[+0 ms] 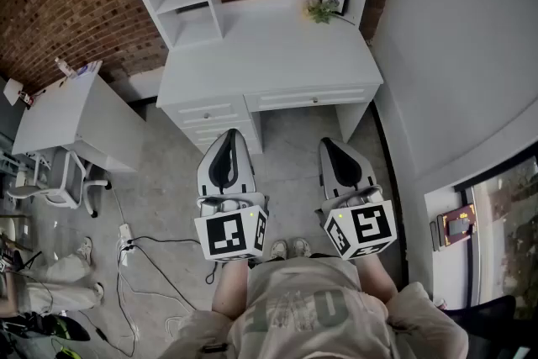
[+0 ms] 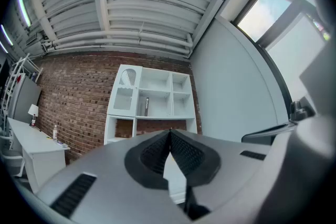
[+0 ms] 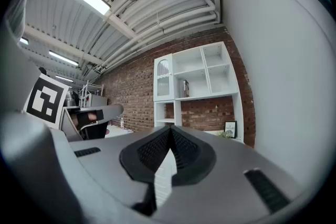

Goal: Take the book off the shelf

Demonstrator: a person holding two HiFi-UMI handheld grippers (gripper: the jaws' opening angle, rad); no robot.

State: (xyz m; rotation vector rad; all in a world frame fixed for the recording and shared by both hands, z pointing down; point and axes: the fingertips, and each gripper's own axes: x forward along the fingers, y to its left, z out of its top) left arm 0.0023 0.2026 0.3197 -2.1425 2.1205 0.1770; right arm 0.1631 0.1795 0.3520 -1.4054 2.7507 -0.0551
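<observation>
Book [image 2: 146,106] upright on shelf [image 2: 153,118]; left gripper [image 2: 170,132] and right gripper [image 3: 170,128] closed (both empty).

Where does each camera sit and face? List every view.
Head view: on the head, steeply down at white desk, left gripper, right gripper, own shoes.
Left gripper view: on left gripper, toward white cubby shelf; shut jaws show.
Right gripper view: on right gripper, same shelf; shut jaws show.
Both share the dark upright book.
</observation>
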